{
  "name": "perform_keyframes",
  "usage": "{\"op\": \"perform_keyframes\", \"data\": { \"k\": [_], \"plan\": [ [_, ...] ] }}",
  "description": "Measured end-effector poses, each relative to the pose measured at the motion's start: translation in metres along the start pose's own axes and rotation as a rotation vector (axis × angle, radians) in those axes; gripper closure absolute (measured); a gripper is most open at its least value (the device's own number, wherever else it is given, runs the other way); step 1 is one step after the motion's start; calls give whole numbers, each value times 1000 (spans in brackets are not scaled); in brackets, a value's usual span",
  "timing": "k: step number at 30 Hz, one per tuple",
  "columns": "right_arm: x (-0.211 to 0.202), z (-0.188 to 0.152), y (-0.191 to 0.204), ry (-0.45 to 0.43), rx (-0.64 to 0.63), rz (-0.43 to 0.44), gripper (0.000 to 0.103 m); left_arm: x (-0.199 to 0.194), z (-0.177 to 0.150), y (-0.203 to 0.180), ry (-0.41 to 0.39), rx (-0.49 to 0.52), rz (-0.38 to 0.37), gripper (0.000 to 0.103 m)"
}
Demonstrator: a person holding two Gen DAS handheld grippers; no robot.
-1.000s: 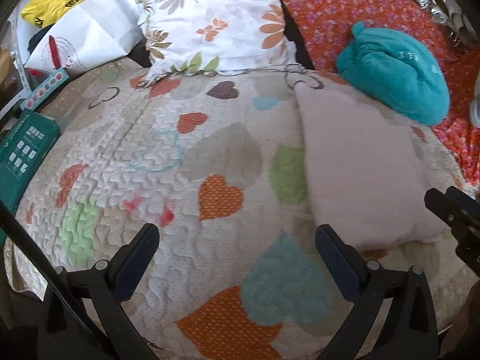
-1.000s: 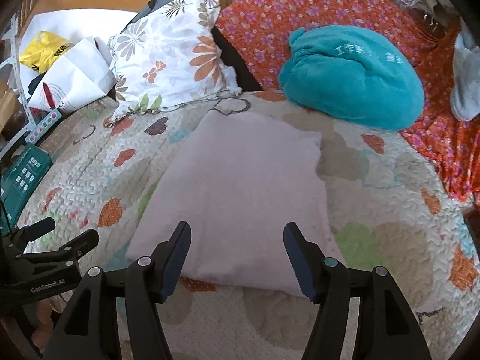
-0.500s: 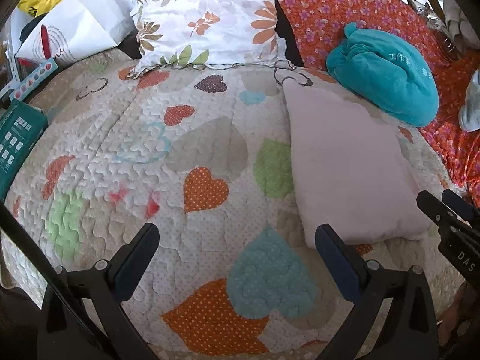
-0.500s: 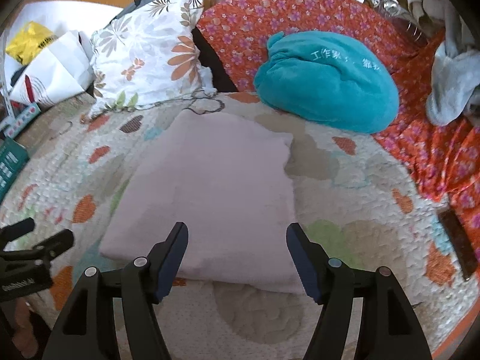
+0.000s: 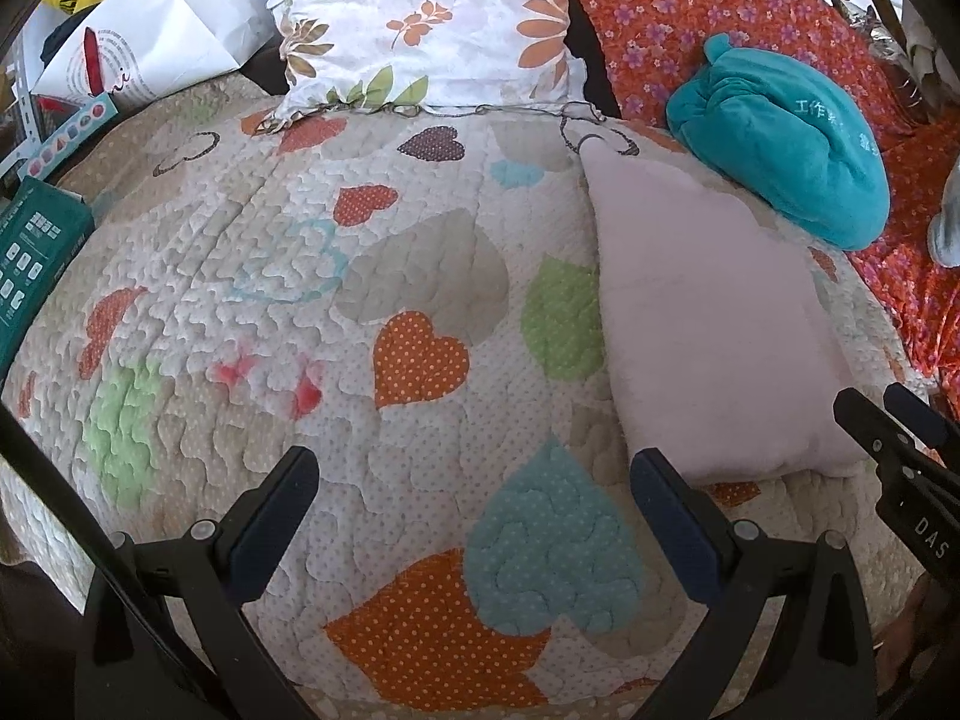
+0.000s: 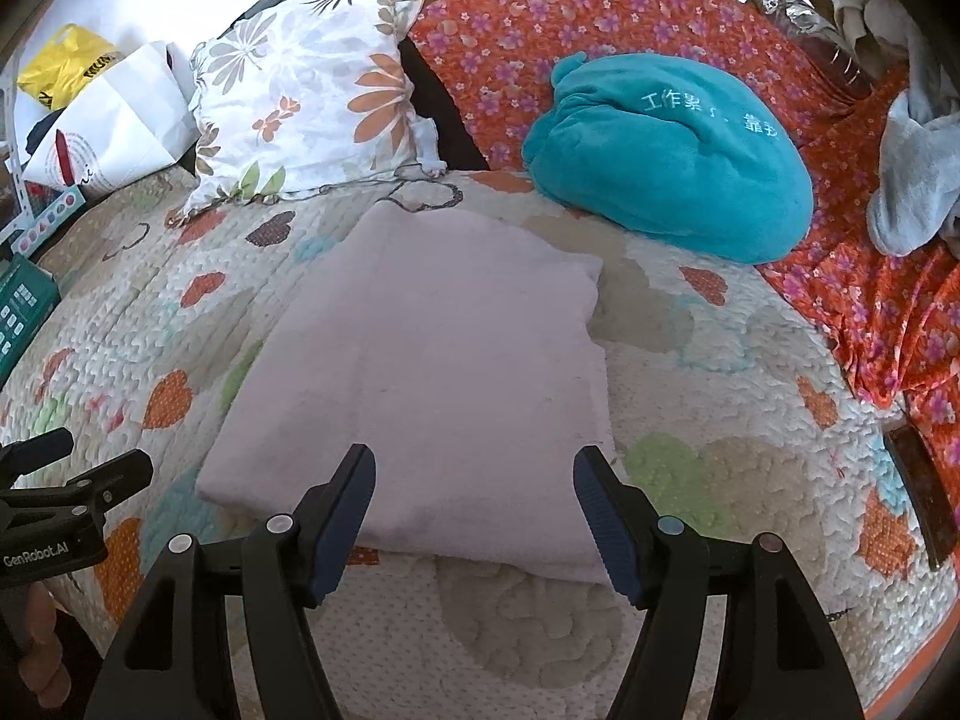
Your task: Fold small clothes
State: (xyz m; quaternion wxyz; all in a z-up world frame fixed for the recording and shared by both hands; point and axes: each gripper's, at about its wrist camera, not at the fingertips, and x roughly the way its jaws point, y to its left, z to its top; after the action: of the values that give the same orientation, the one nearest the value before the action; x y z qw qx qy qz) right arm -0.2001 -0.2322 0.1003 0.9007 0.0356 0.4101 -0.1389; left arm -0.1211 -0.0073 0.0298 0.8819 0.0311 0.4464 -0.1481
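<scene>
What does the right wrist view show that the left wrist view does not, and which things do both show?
Only the right wrist view shows the dark flat rectangular object near the quilt's right edge, and most of the grey crumpled cloth.

Only the left wrist view shows the large orange dotted heart patch at the quilt's near edge.

Both show the pale pink folded garment on the heart-patterned quilt, the teal plush bundle, the white floral pillow, and both open hand-held grippers: left, right.
</scene>
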Motion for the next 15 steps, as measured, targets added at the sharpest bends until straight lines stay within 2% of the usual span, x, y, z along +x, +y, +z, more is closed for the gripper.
{"op": "perform_keyframes", "data": {
  "k": [15],
  "plan": [
    [2, -4, 7, 11, -16, 2, 29, 8, -1, 3, 36, -15, -3, 0]
  ]
}}
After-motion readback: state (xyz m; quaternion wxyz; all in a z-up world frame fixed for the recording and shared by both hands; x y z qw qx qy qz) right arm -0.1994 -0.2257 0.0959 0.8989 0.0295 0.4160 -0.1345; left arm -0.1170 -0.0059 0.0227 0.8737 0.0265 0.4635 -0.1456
